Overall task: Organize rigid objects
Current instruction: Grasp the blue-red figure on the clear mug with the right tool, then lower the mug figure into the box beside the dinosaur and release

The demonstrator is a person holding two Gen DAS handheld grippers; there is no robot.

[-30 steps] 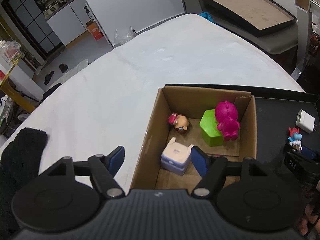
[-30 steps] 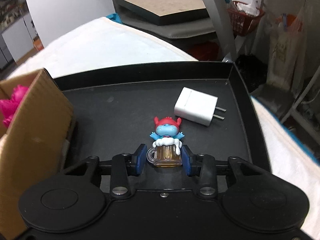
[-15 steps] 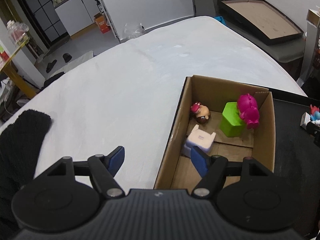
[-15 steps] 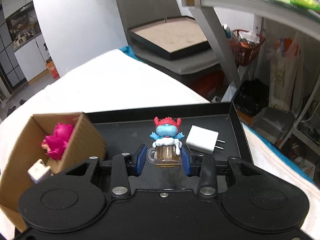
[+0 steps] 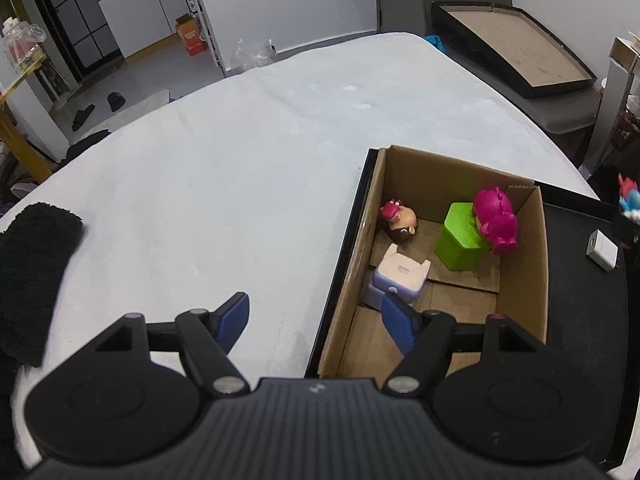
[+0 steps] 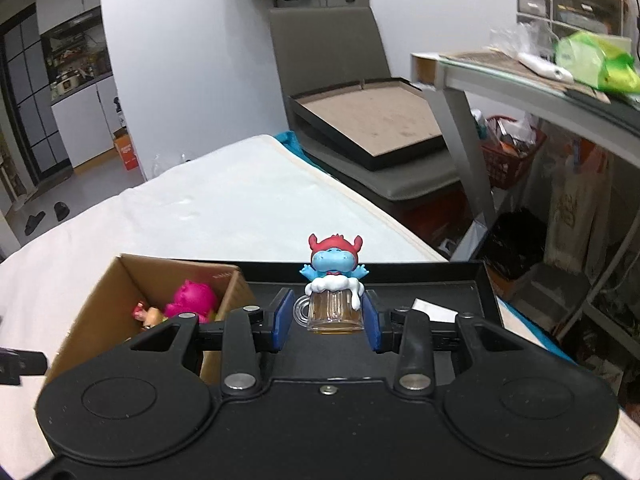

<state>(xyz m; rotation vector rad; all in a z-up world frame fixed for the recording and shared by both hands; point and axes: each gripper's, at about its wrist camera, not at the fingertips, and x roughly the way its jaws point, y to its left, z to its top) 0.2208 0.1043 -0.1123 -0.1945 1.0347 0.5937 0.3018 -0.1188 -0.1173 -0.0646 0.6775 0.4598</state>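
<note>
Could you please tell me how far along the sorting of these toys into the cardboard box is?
Done: the brown cardboard box already holds a magenta figurine, green block, pale lilac cube and small doll-head toy. In hand: the right gripper holds the blue hippo beer-mug figurine above the black tray. Left: the white plug adapter on the tray. The left gripper is open.
</note>
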